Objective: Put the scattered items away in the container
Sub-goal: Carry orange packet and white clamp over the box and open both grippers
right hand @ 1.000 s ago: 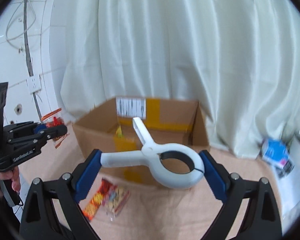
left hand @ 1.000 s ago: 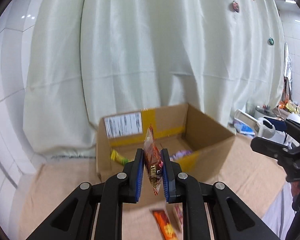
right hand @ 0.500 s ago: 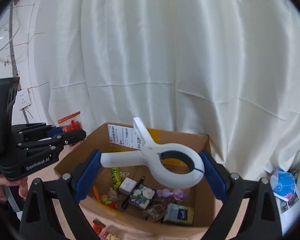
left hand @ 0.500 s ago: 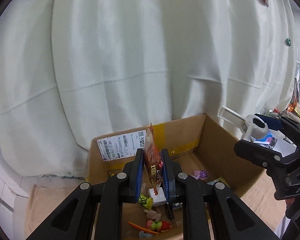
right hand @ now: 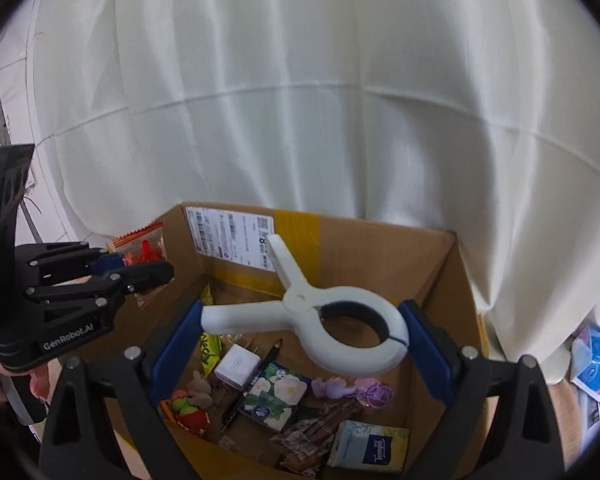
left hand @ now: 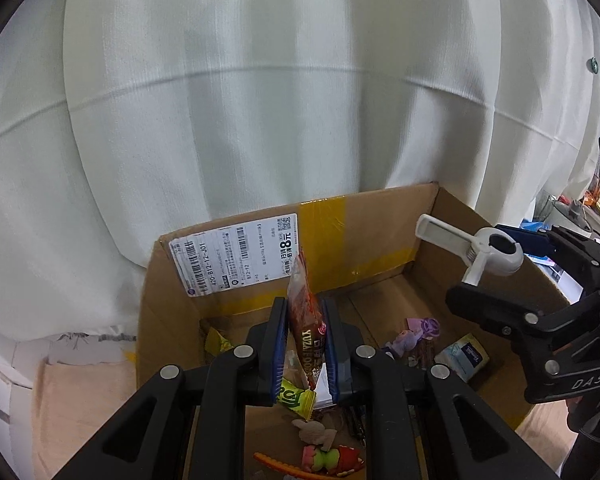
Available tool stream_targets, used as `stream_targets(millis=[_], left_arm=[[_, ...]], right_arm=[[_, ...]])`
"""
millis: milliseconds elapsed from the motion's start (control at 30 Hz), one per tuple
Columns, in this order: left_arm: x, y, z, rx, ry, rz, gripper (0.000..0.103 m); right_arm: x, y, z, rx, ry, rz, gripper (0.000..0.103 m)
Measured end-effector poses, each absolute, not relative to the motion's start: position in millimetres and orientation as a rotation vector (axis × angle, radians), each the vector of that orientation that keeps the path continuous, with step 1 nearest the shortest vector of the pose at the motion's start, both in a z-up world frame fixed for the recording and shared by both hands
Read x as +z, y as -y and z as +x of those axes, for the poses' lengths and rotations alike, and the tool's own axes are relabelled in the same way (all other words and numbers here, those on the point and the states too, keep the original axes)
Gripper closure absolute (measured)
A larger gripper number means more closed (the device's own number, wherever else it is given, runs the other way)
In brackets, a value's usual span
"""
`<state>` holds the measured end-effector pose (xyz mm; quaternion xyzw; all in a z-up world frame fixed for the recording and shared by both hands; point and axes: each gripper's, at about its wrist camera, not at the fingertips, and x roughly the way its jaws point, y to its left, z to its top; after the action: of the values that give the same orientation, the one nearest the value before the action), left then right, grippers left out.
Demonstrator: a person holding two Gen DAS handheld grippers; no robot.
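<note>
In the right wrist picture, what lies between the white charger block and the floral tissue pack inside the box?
A black pen lies slanted between the white charger block and the floral tissue pack, on the cardboard box floor; the right wrist view shows it.

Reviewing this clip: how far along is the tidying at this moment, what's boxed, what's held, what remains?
Done: the cardboard box already holds a pen, a white charger, tissue packs and small toys.

In hand: the left gripper pinches a red snack packet, and the right gripper clamps a white clip, both above the open box.

Left: releasing both. Whether anything else lies outside is not visible.
</note>
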<state>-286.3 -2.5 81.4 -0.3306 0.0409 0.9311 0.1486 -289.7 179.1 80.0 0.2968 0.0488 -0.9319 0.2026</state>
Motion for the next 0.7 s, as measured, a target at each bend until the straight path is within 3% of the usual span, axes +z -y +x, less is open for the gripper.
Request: stream_targets(millis=[567, 633, 700], left_arm=[[72.3, 2.7, -292.9, 2.706, -0.086, -1.059, 0.084], [70.6, 3.3, -293.6, 2.695, -0.073, -1.082, 0.071], [75.3, 5.1, -288.7, 2.699, -0.039, -1.043, 0.025]], right_arm=[[72.9, -180.0, -291.4, -2.607, -0.159, 0.88, 0.005], [71.9, -182.1, -289.6, -2.619, -0.171, 0.885, 0.0], [71.1, -184.2, -289.5, -2.619, -0.176, 0.898, 0.0]])
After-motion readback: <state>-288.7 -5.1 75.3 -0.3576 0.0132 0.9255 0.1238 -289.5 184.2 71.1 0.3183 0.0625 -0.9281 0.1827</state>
